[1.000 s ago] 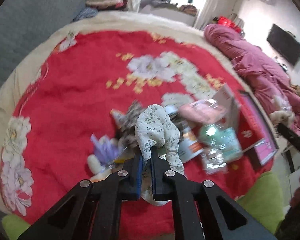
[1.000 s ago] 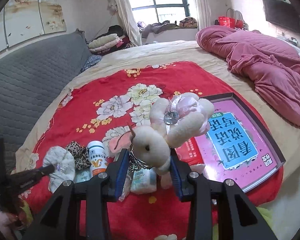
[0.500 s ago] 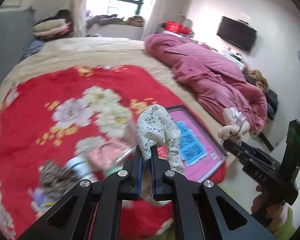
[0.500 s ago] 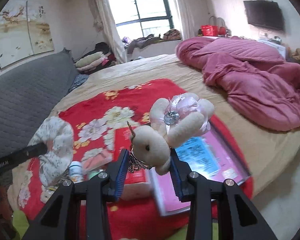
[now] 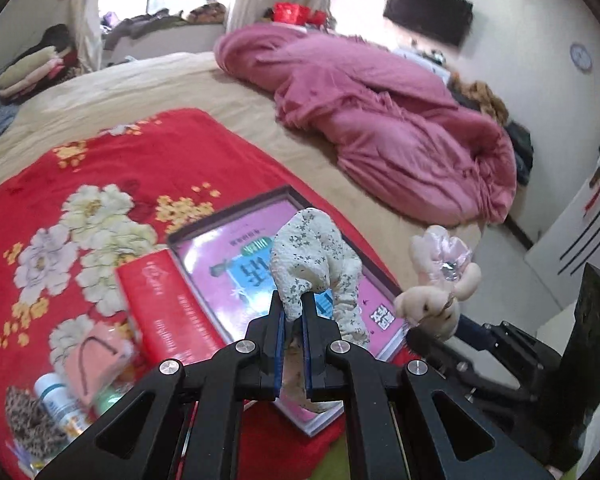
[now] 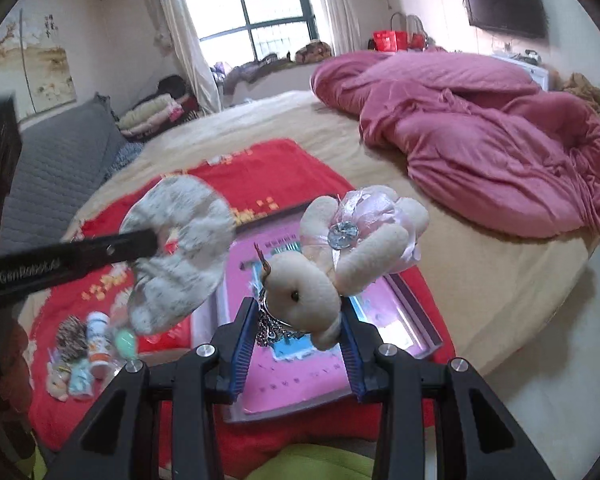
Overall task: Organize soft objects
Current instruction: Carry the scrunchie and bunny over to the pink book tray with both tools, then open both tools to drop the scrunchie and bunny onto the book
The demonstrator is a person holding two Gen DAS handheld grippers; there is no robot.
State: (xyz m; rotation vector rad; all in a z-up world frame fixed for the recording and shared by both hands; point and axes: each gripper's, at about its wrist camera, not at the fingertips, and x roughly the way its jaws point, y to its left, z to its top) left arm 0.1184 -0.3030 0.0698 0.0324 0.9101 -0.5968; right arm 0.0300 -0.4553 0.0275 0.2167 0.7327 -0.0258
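Progress sits midway: your left gripper (image 5: pixel 293 314) pinches the scrunchie (image 5: pixel 318 258), your right gripper (image 6: pixel 298 326) clamps the plush (image 6: pixel 332 264), both aloft over the bed (image 6: pixel 480 272); neither is placed, and clutter (image 6: pixel 88 344) remains.

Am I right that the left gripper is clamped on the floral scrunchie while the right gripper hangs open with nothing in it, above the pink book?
Not quite. The left gripper is indeed shut on the floral scrunchie, but the right gripper is not free: the right wrist view shows it closed on a cream plush toy, held above the pink book.
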